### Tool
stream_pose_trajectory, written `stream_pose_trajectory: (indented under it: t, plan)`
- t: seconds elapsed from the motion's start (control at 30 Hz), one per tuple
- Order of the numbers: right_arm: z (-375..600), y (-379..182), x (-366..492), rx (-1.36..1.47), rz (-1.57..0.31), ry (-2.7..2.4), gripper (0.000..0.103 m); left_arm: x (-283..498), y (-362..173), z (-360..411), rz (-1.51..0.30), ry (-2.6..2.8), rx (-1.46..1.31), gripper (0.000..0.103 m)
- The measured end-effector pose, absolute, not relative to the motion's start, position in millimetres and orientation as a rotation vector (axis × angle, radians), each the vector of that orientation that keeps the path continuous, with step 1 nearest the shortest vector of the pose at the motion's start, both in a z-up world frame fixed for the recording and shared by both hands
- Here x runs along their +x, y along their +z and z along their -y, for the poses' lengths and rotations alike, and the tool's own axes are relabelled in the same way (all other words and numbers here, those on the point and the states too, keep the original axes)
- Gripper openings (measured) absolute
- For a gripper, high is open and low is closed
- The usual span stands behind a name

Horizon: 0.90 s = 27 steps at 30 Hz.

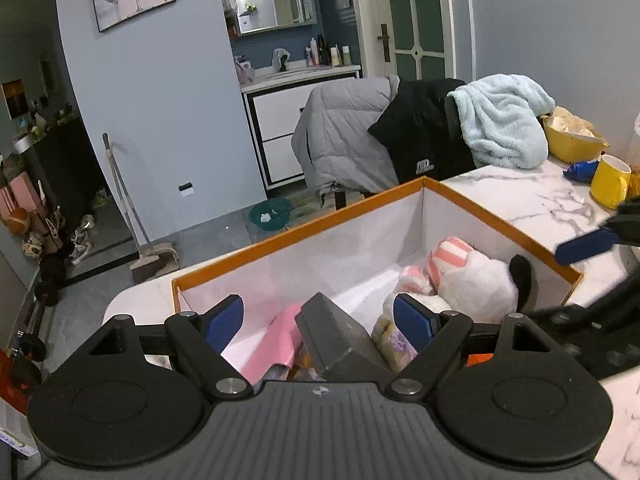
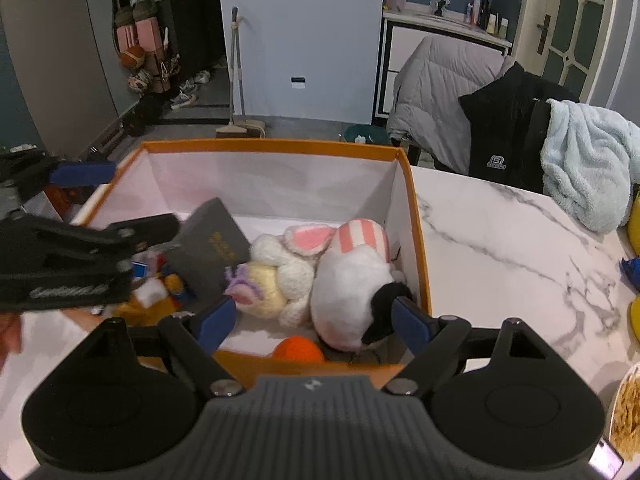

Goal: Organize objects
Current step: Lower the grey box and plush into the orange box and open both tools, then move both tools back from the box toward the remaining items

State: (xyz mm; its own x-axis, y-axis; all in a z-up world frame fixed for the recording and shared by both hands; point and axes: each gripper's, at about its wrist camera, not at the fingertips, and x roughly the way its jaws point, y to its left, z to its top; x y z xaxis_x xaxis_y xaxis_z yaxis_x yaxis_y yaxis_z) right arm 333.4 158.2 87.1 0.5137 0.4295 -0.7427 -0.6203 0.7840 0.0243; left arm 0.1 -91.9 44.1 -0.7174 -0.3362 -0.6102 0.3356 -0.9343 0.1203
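An orange-rimmed cardboard box with a white inside stands on the marble table. In it lie a dark grey book, a pink flat packet, a white plush toy with pink-striped ears, a cream knitted rabbit and an orange ball. My left gripper hangs open above the grey book, pads clear of it. My right gripper is open over the white plush at the box's near edge, touching nothing.
The marble table stretches right of the box. A yellow mug, a yellow bowl and a plate of food stand there. A light blue blanket and jackets hang on chairs behind.
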Motion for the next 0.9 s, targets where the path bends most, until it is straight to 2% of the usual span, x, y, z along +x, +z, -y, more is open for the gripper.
stream_pose_trajectory:
  t: [0.4,0.53,0.9]
  plan:
    - [-86,139,242,-0.083,-0.732,0.692,0.086,-3,81,74,-0.068,-2.744,0.827,0.097]
    - [-67,148,204,-0.106,-0.700,0.695,0.086,-1,81,63,-0.165,-2.805,0.797,0.097]
    - [-22,165,166,-0.054,-0.645,0.760,0.087,7,77,28,-0.120,-2.857,0.861,0.097]
